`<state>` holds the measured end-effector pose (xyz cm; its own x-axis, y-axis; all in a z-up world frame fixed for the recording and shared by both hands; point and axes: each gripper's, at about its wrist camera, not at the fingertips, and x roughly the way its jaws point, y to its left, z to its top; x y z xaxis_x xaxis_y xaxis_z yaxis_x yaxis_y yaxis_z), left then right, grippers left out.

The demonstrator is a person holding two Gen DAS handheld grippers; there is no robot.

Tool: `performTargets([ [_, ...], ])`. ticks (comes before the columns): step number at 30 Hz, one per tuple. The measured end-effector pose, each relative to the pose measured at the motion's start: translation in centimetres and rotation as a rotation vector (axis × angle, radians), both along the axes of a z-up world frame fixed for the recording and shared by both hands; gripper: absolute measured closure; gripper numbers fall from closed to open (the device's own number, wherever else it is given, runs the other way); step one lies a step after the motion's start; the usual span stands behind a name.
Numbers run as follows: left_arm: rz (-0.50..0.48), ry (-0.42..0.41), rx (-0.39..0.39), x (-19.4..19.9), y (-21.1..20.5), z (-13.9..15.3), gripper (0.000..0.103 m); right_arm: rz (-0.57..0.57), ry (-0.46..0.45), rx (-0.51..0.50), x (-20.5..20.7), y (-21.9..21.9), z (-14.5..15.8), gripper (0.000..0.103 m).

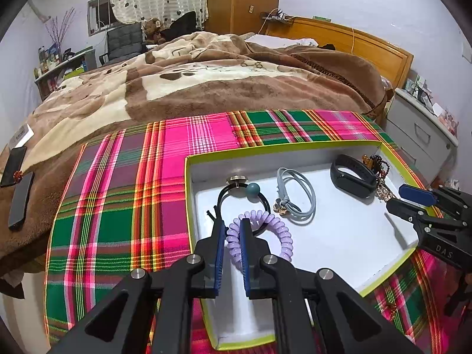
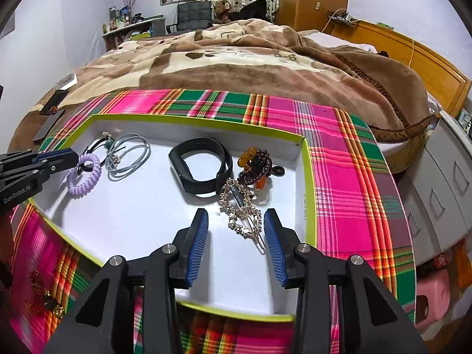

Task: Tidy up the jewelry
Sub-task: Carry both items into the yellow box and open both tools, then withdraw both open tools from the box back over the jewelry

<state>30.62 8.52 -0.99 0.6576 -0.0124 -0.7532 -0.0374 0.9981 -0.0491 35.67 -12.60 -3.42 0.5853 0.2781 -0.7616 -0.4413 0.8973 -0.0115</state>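
**Coil tie clamped, right jaws wide**

Inside the tray (image 1: 383, 277), at its left end, my left gripper (image 1: 230, 227) has its jaws closed on the purple coil tie (image 1: 280, 233), the coil pinched between the blue pads (image 1: 219, 253). Just beyond it lies a black hair tie (image 1: 267, 200) with a teal bead (image 1: 253, 190), touching the coil. Beside that sits a grey cord loop (image 1: 298, 194), then a black band (image 2: 200, 168) nearer the middle.

My right gripper (image 2: 236, 227) hangs over the tray's right part with its jaws wide apart, gripping nothing. Between its pads (image 2: 197, 236) lies a gold hair clip (image 2: 243, 215), closer to the right pad. Past the clip, a dark bead bracelet (image 2: 256, 162) with amber pieces is heaped against the band and near the tray's far right corner.

White tray floor lies bare between my two grippers and toward the near wall. The yellow-green rim stands up on every side; the right wall is close beside my right pad. Under the tray is a plaid cloth (image 2: 354, 153), spread over a brown blanket (image 1: 206, 79). Two phones (image 1: 17, 177) lie on the blanket well left of the tray.
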Motion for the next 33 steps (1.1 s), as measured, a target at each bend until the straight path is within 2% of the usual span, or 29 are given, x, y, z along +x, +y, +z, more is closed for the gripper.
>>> performTargets([
  [5, 0.0, -0.05, -0.013, -1.8, 0.1, 1.4, 0.094, -0.005, -0.029, 0.03, -1.6, -0.7, 1.4, 0.062],
  [14, 0.004, -0.167, -0.018, -8.3, -1.0, 4.5, 0.094, -0.043, -0.071, 0.125, -7.1, -3.1, 3.8, 0.062],
  [25, -0.011, -0.195, -0.04, -16.4, -3.2, 4.6, 0.094, -0.022, -0.083, 0.184, -15.6, -4.3, 4.4, 0.062],
  [33, -0.019, -0.214, -0.033, -21.0, -4.2, 4.7, 0.094, -0.008, -0.088, 0.21, -20.1, -4.9, 4.5, 0.062],
])
